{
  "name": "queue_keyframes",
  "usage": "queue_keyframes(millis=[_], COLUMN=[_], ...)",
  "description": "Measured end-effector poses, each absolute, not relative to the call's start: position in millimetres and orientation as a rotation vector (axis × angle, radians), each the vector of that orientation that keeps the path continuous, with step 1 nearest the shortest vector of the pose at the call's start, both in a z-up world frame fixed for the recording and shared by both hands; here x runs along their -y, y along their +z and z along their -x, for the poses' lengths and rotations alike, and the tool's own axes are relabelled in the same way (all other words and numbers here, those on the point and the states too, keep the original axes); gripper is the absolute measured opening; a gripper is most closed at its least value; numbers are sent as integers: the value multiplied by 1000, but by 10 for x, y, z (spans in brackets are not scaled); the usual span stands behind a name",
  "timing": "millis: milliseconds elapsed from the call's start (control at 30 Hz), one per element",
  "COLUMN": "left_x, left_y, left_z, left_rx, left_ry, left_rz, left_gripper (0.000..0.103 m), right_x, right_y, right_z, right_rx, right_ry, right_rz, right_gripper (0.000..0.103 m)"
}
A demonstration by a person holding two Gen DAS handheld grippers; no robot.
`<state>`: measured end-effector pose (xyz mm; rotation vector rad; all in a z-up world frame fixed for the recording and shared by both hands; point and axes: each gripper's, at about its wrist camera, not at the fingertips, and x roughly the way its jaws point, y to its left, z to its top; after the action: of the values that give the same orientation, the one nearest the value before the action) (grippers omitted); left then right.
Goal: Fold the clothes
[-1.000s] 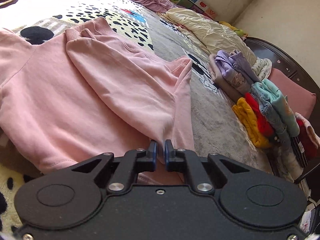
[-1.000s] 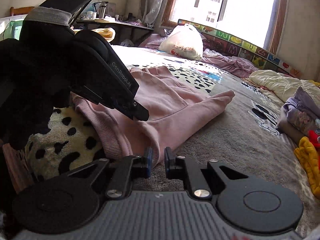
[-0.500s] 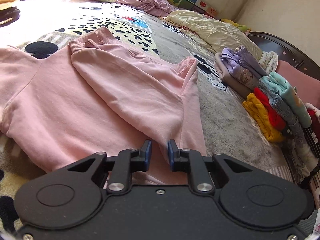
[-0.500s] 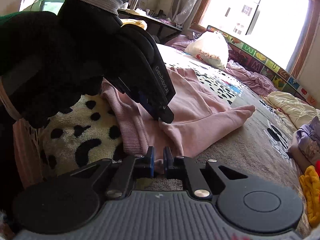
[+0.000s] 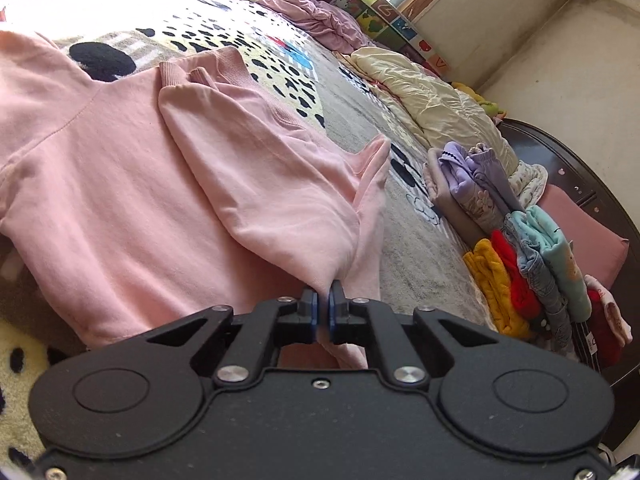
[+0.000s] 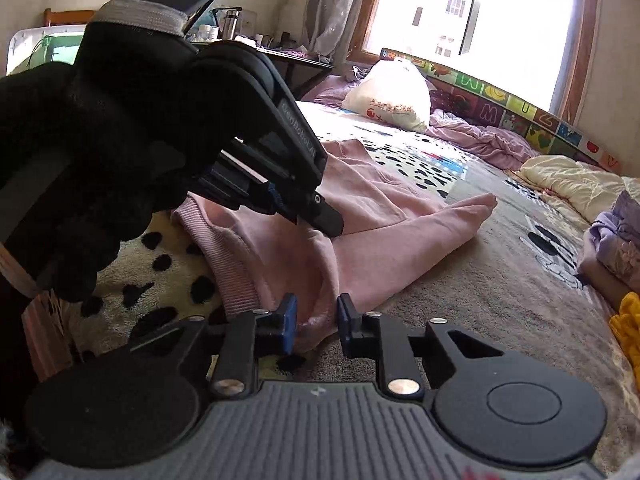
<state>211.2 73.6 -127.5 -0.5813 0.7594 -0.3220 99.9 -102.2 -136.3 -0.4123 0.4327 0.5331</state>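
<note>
- The pink sweatshirt (image 5: 120, 184) lies spread over the left and centre of the left wrist frame, on a spotted blanket (image 5: 280, 60). One sleeve is laid across its body, and a ribbed cuff shows in the upper middle.
- The left gripper (image 5: 323, 308) is clenched on a pinch of the pink cloth at the lower centre of its frame; the fabric rises in a soft ridge from the jaws toward the middle of the frame.
- The right gripper (image 6: 316, 316) is released, its jaws standing apart around a loose fold of the same sweatshirt near its ribbed hem (image 6: 228, 264), without clamping it.
- In the right wrist frame a gloved hand (image 6: 72, 168) fills the upper left, holding the left gripper nose-down on the cloth.
- The sweatshirt looks light, thick and limp. It should sag and crease wherever it is unsupported, so hems, cuffs and seams seem the surest holds.
- A row of folded clothes (image 5: 532, 256) sits at the right of the left wrist frame, with a cream quilt (image 5: 432, 108) beyond it; both are well apart from the sweatshirt.
- A white bag (image 6: 390, 94) lies at the upper centre of the right wrist frame. Nothing lies on the sweatshirt besides the grippers.
</note>
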Motion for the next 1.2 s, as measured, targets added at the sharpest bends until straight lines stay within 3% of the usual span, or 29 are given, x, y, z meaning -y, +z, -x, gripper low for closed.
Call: queue_keyframes(millis=[200, 367, 400, 467, 500, 600, 833, 900, 967, 1067, 1200], left_x=[-775, -657, -645, -633, -644, -663, -687, -721, -758, -806, -759], left_y=[-1304, -1310, -1317, -1323, -1323, -1321, -1314, -1291, -1182, -1057, -1014], left_z=[-2116, -2109, -2109, -2107, -2099, -2074, -2056, -2069, -2012, -1949, -2064], left_rx=[-766, -771, -773, -774, -773, -773, -776, -793, -742, -667, -643], left_ry=[-297, -361, -364, -366, -363, -352, -340, -341, -294, -259, -241], left_rz=[573, 537, 532, 520, 517, 502, 479, 488, 450, 441, 409], left_gripper=[5, 6, 6, 6, 6, 6, 7, 10, 13, 13, 15], right_x=[855, 895, 904, 897, 893, 925, 1164, 1210, 1203, 1116, 1068], right_y=[-1409, -1280, -1248, -1252, -1265, -1355, -1139, -1103, -1162, -1321, -1331], right_z=[-862, -770, -755, -818, -865, -992, -983, -1027, -1137, -1285, -1281], right_rx=[-416, -374, -345, -346, -361, -480, -448, -388, -413, -540, -545], right_ry=[538, 559, 556, 559, 564, 614, 678, 625, 624, 687, 718], right_rz=[572, 535, 514, 472, 446, 374, 195, 192, 184, 188, 193], right_gripper=[15, 15, 16, 33, 36, 38, 37, 42, 56, 58, 60])
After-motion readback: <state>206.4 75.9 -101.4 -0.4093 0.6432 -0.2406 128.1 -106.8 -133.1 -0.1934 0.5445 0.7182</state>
